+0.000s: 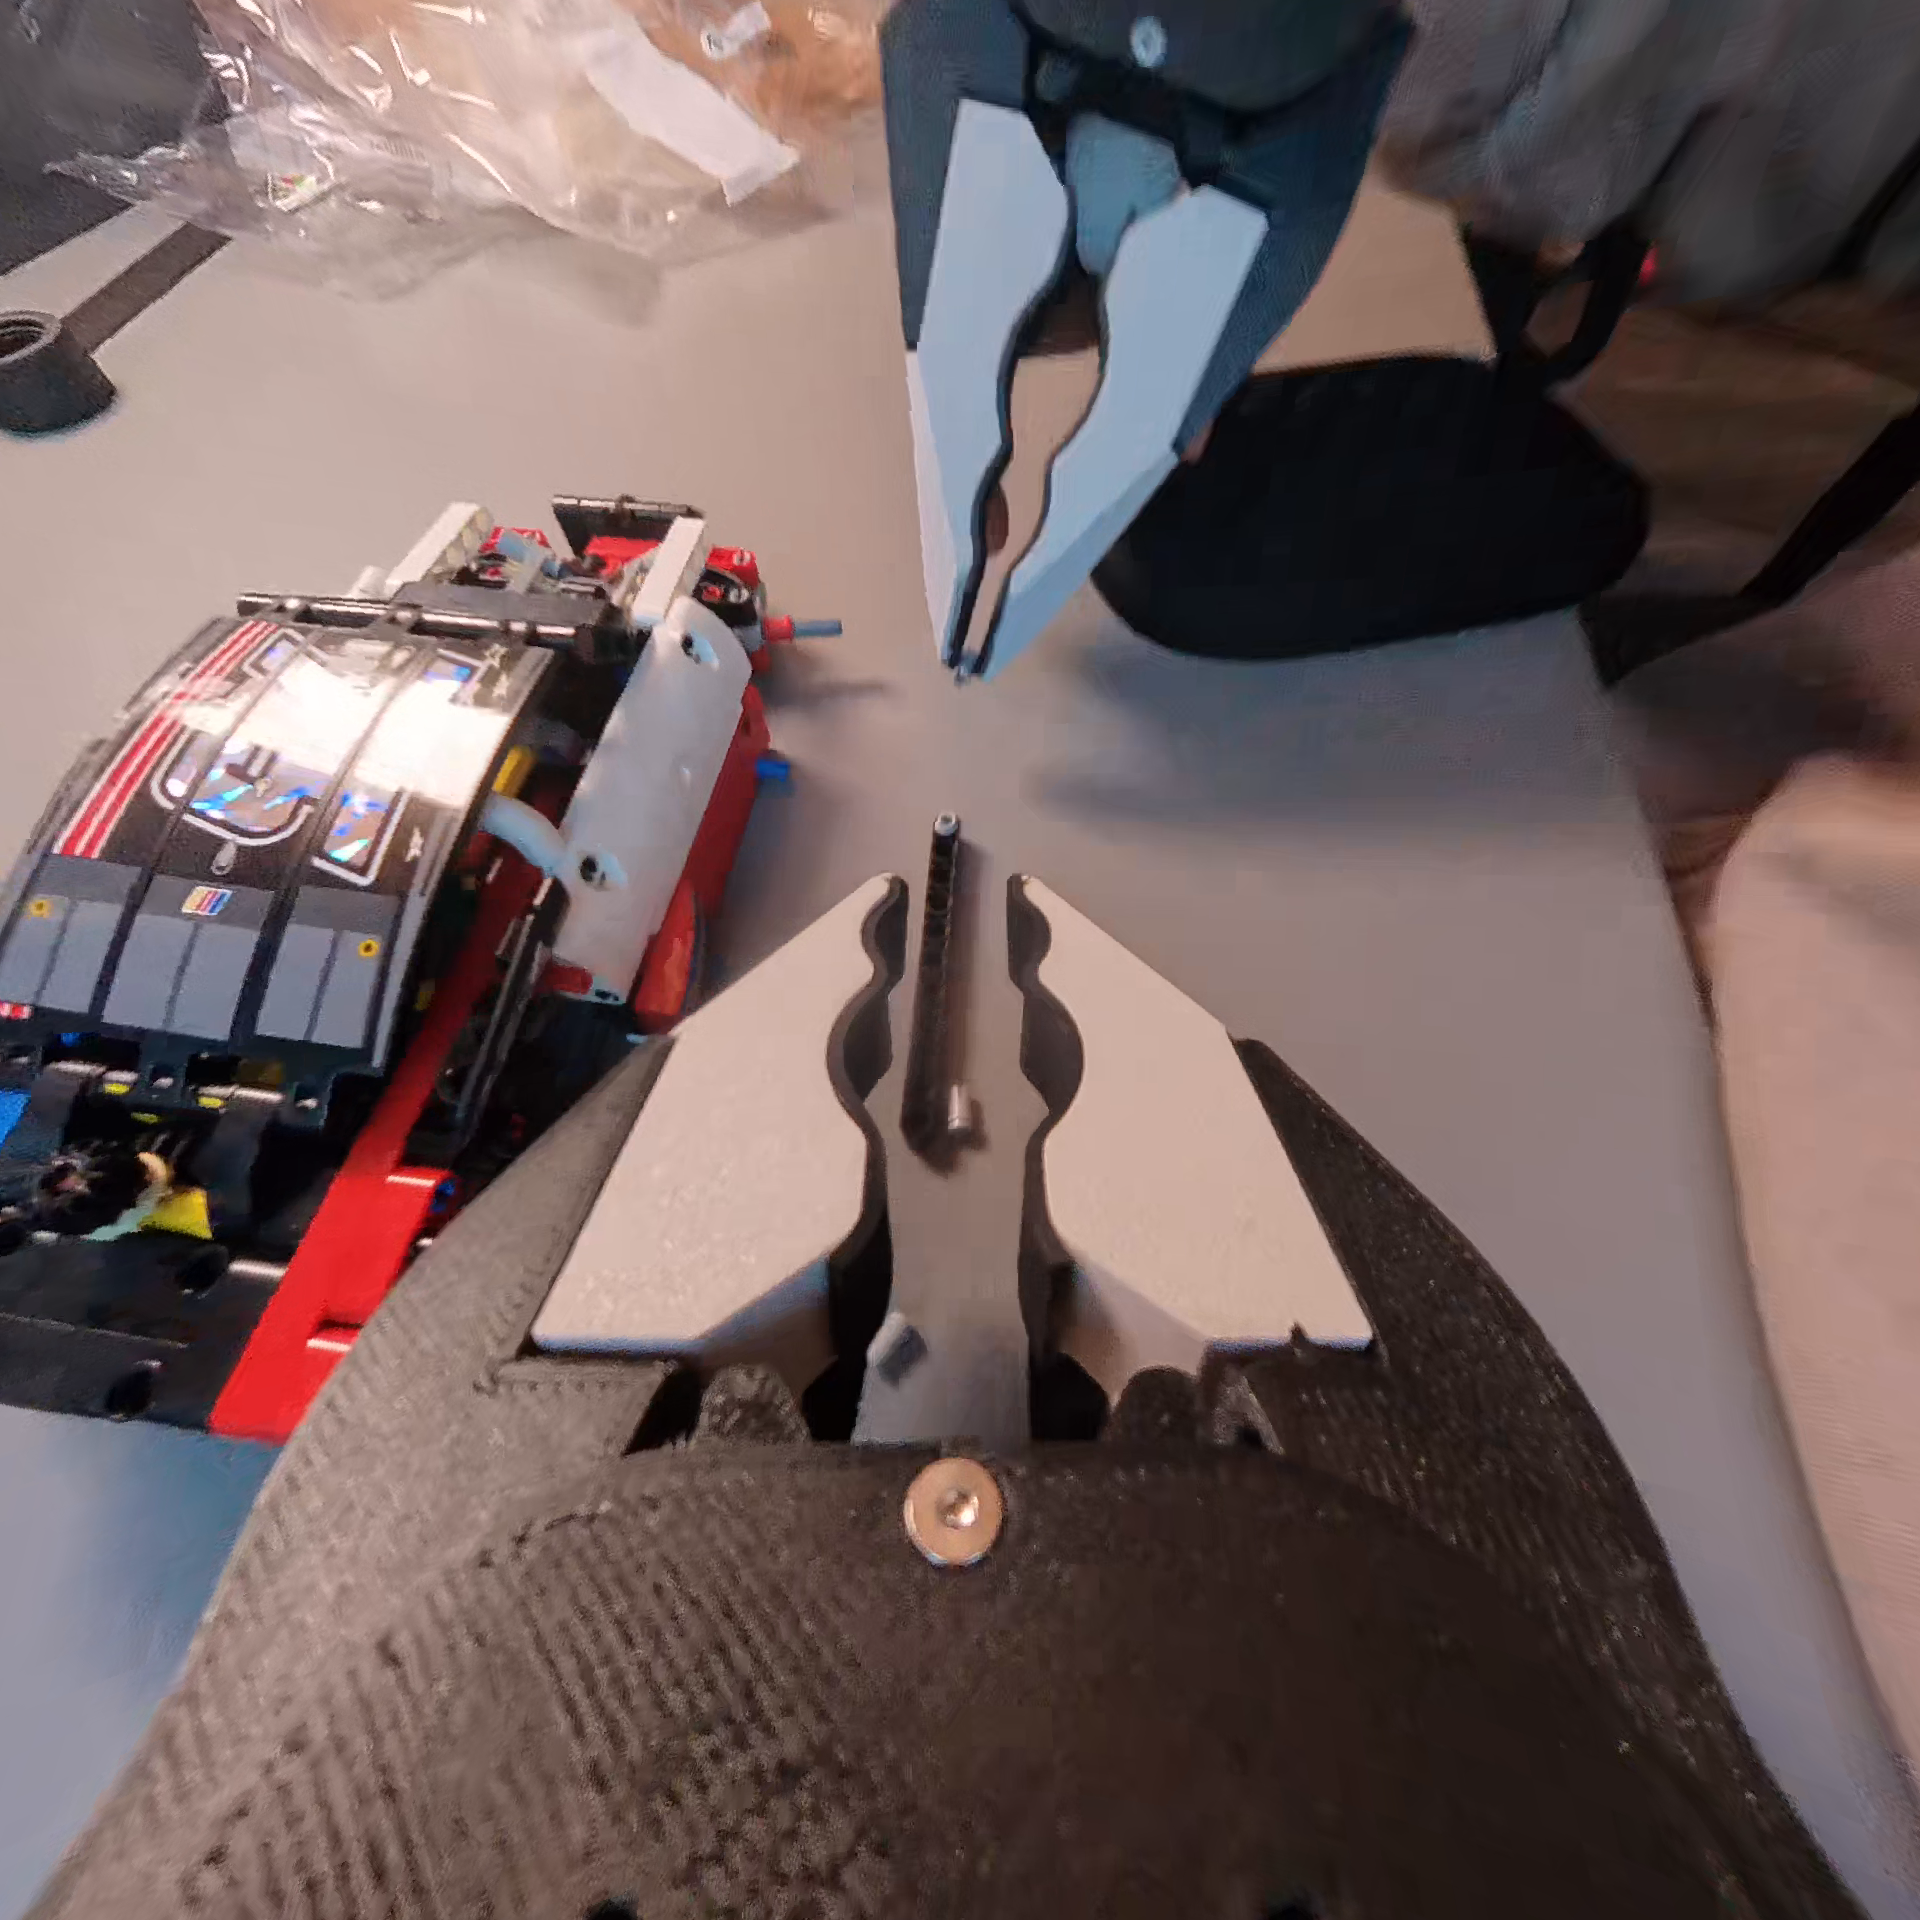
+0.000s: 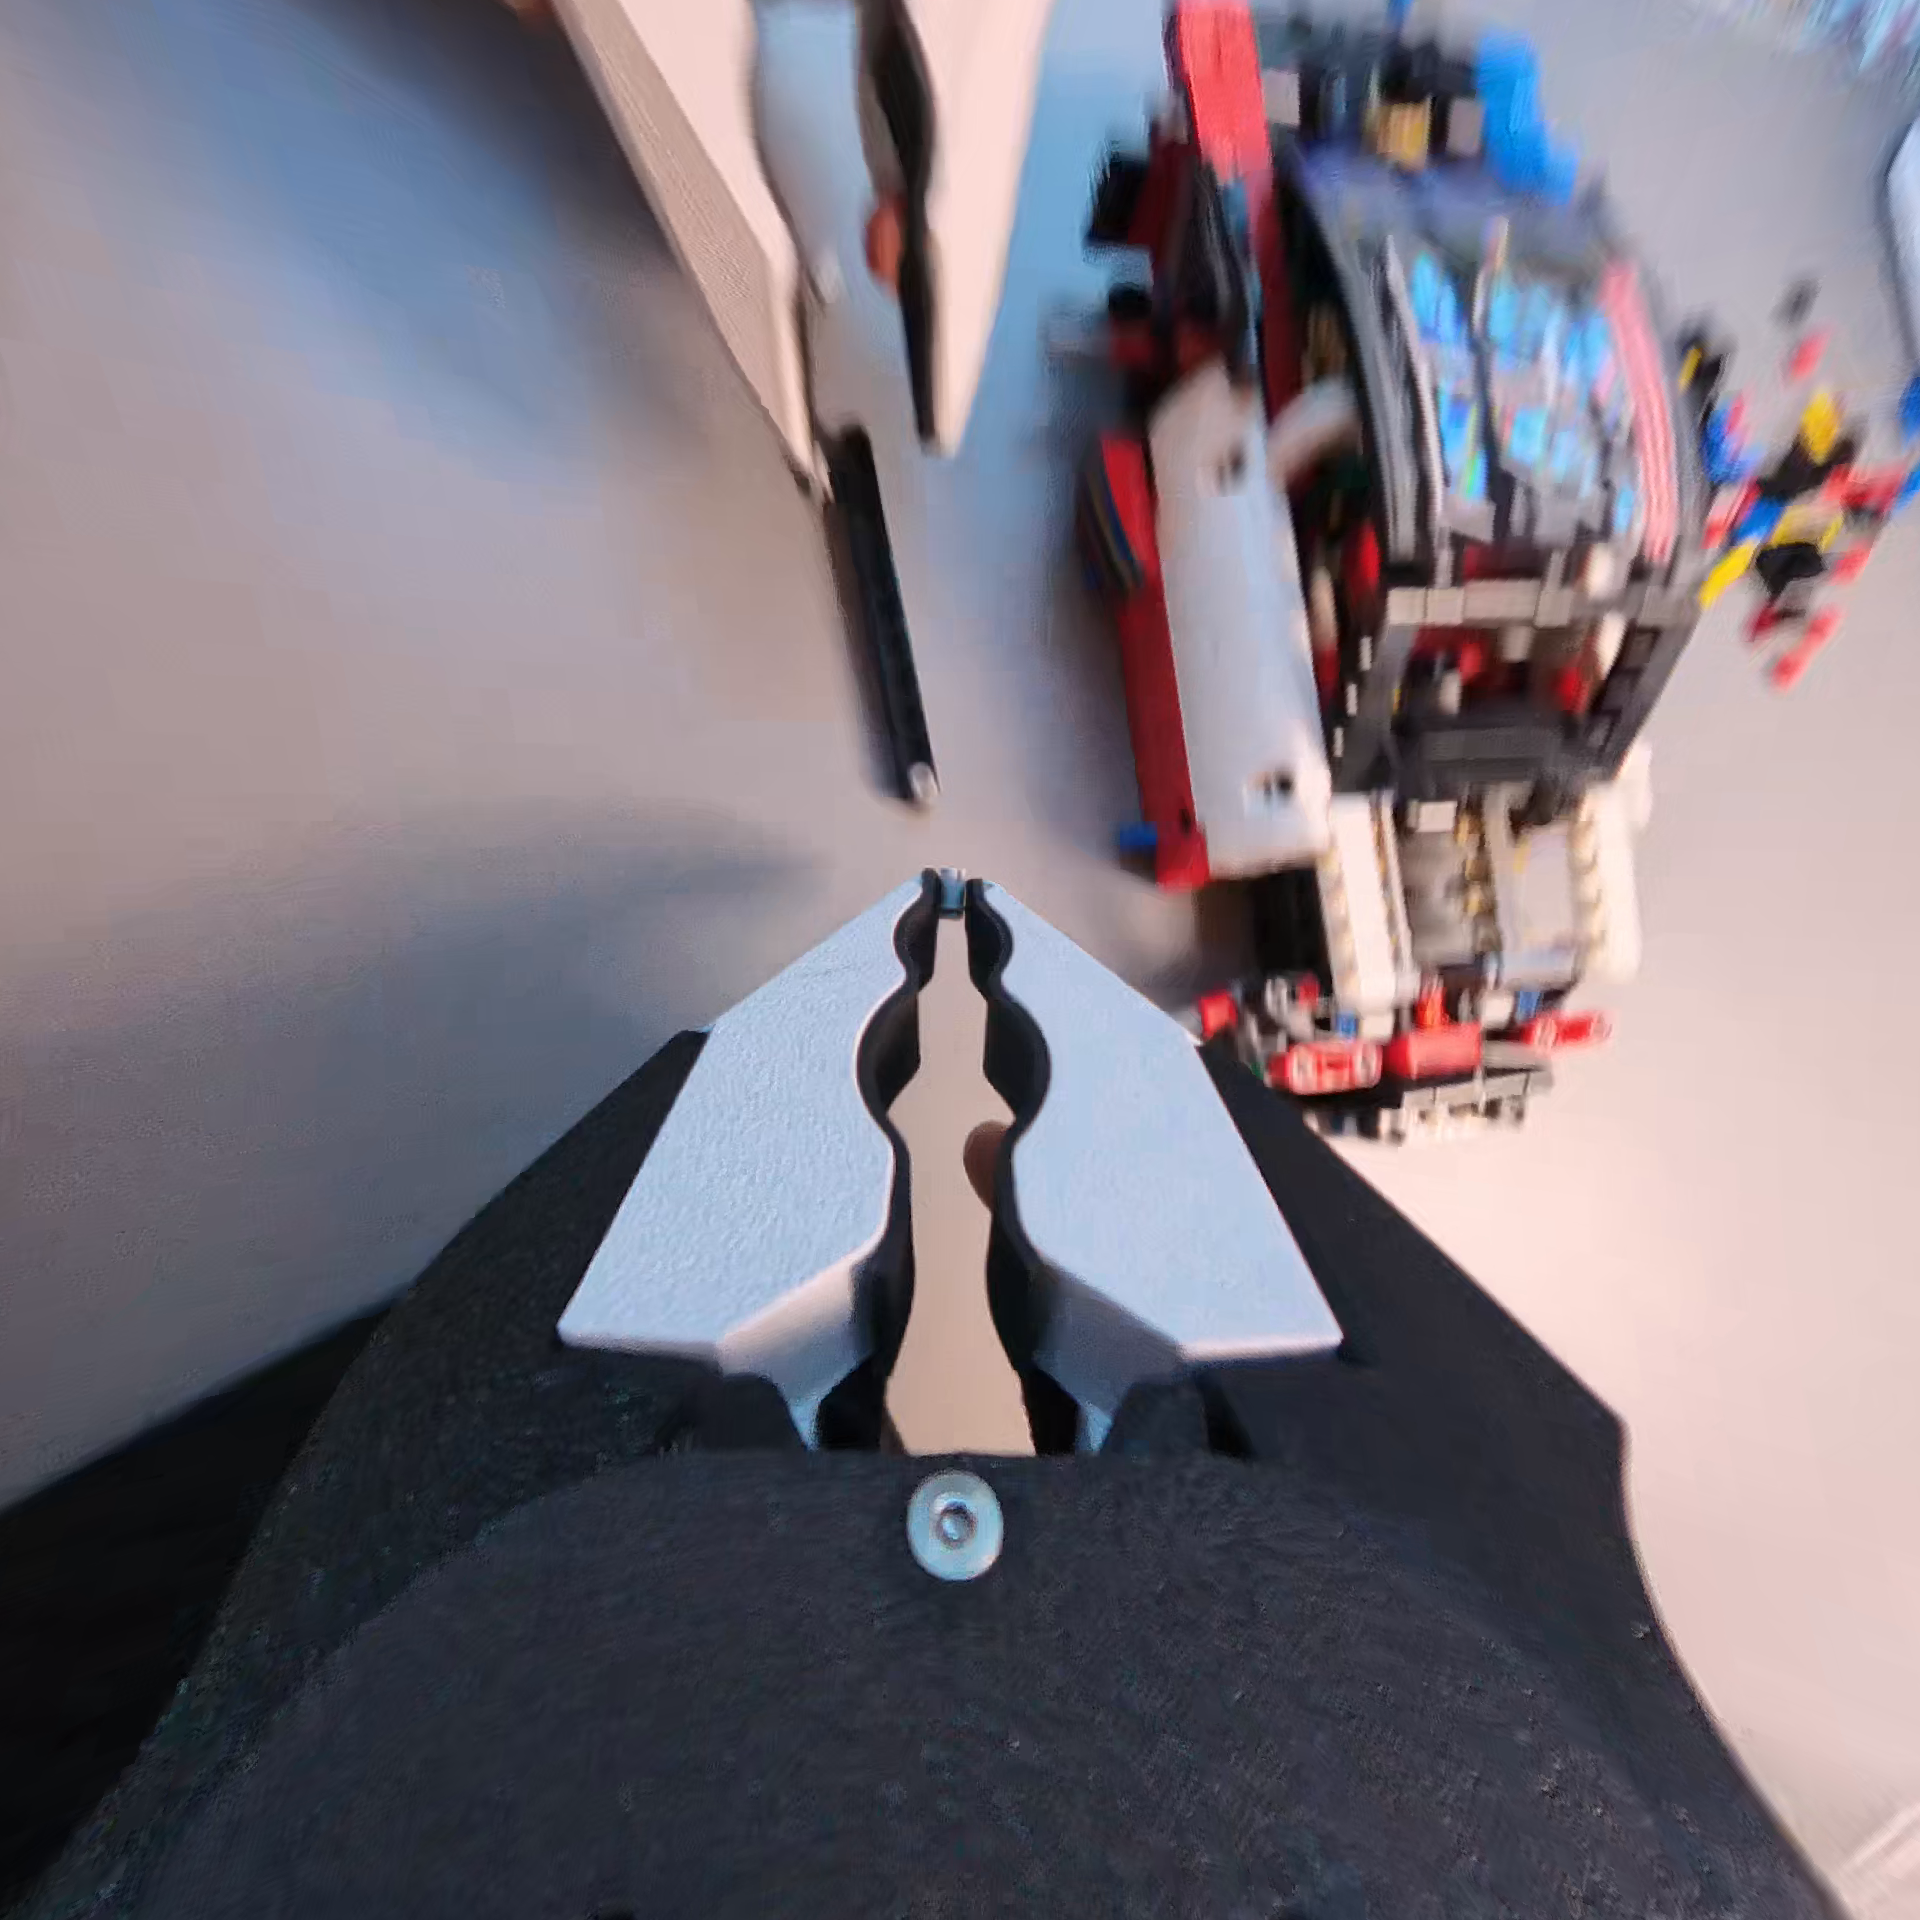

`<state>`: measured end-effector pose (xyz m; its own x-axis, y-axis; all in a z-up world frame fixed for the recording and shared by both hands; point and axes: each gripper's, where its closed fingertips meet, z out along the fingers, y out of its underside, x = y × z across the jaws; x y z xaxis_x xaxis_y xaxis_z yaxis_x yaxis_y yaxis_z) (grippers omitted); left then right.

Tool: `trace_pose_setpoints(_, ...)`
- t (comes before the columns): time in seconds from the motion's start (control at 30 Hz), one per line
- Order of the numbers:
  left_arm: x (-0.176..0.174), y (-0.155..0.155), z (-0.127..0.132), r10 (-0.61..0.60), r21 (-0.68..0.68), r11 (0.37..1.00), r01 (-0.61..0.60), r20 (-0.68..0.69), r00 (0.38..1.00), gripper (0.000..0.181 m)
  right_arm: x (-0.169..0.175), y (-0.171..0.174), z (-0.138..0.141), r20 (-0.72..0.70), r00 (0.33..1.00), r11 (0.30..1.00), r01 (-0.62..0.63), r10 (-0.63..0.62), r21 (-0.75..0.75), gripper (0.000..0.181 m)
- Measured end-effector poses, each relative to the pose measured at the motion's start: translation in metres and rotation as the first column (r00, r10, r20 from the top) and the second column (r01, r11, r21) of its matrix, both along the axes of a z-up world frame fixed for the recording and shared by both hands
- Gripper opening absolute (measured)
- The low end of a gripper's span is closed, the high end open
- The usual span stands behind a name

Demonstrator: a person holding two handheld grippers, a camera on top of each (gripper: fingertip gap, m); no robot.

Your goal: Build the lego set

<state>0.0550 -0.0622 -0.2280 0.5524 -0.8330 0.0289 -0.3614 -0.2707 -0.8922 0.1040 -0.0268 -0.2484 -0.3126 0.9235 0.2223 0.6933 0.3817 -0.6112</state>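
My left hand-held gripper (image 1: 954, 883) hangs apart around a long black beam (image 1: 940, 971); whether it grips, I cannot tell. My right hand-held gripper (image 2: 948, 885) pinches a small grey pin (image 2: 950, 894). The car model (image 1: 343, 883) sits on the bench (image 1: 1299, 935) beside them. Next, I judge, the pin must line up with the beam's end hole.

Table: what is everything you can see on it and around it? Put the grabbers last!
lego car: one, black, red and white, on the table
black beam: one, black, between the left gripper fingers
small grey piece: one, grey, in the right gripper tips
loose pieces: many, red, blue, yellow, black, beside the lego car
plastic bags: cannot count, clear, far end
chair: one, black, beside the table
left gripper: one, grey fingers, open
right gripper: one, grey fingers, shut
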Motion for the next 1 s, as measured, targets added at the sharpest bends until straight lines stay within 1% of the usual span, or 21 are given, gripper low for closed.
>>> trace_pose_setpoints(0.07,0.008,-0.005,0.012,-0.011,-0.094,0.995,0.026,0.157,0.987,0.018,-0.021,-0.023,0.02,-0.111,0.991,0.995,-0.061,0.069,0.079,0.002)
trace_pose_setpoints(0.13,0.013,-0.008,0.021,-0.002,-0.193,0.979,0.063,0.302,0.953,0.019,-0.038,-0.037,0.036,-0.184,0.976,0.981,-0.081,0.114,0.174,0.002)
trace_pose_setpoints(0.2,0.013,-0.01,0.028,0.017,-0.262,0.96,0.1,0.412,0.911,0.017,-0.047,-0.045,0.047,-0.225,0.962,0.962,-0.096,0.156,0.257,0.002)
trace_pose_setpoints(0.27,0.012,-0.012,0.036,0.032,-0.299,0.945,0.134,0.491,0.871,0.012,-0.051,-0.045,0.053,-0.23,0.958,0.938,-0.089,0.173,0.336,0.002)
trace_pose_setpoints(0.33,0.011,-0.015,0.045,0.033,-0.321,0.93,0.181,0.562,0.827,0.011,-0.051,-0.048,0.056,-0.226,0.955,0.924,-0.099,0.193,0.37,0.002)
trace_pose_setpoints(0.43,0.01,-0.015,0.048,0.046,-0.342,0.918,0.203,0.598,0.8,0.002,-0.051,-0.051,0.06,-0.234,0.949,0.912,-0.104,0.21,0.397,0.001)
trace_pose_setpoints(0.6,0.009,-0.018,0.055,0.04,-0.352,0.899,0.26,0.657,0.753,0.001,-0.051,-0.054,0.068,-0.27,0.937,0.905,-0.095,0.221,0.414,0.001)
trace_pose_setpoints(0.8,0.008,-0.025,0.066,-0.007,-0.314,0.89,0.331,0.716,0.698,0.0,-0.051,-0.06,0.079,-0.363,0.906,0.94,-0.091,0.215,0.329,0.002)
trace_pose_setpoints(0.87,0.008,-0.025,0.066,-0.013,-0.309,0.892,0.329,0.711,0.703,0.0,-0.05,-0.06,0.079,-0.366,0.906,0.944,-0.095,0.214,0.317,0.002)
trace_pose_setpoints(1.0,0.008,-0.022,0.064,-0.006,-0.303,0.908,0.29,0.681,0.732,0.001,-0.05,-0.055,0.077,-0.332,0.919,0.927,-0.082,0.213,0.367,0.001)
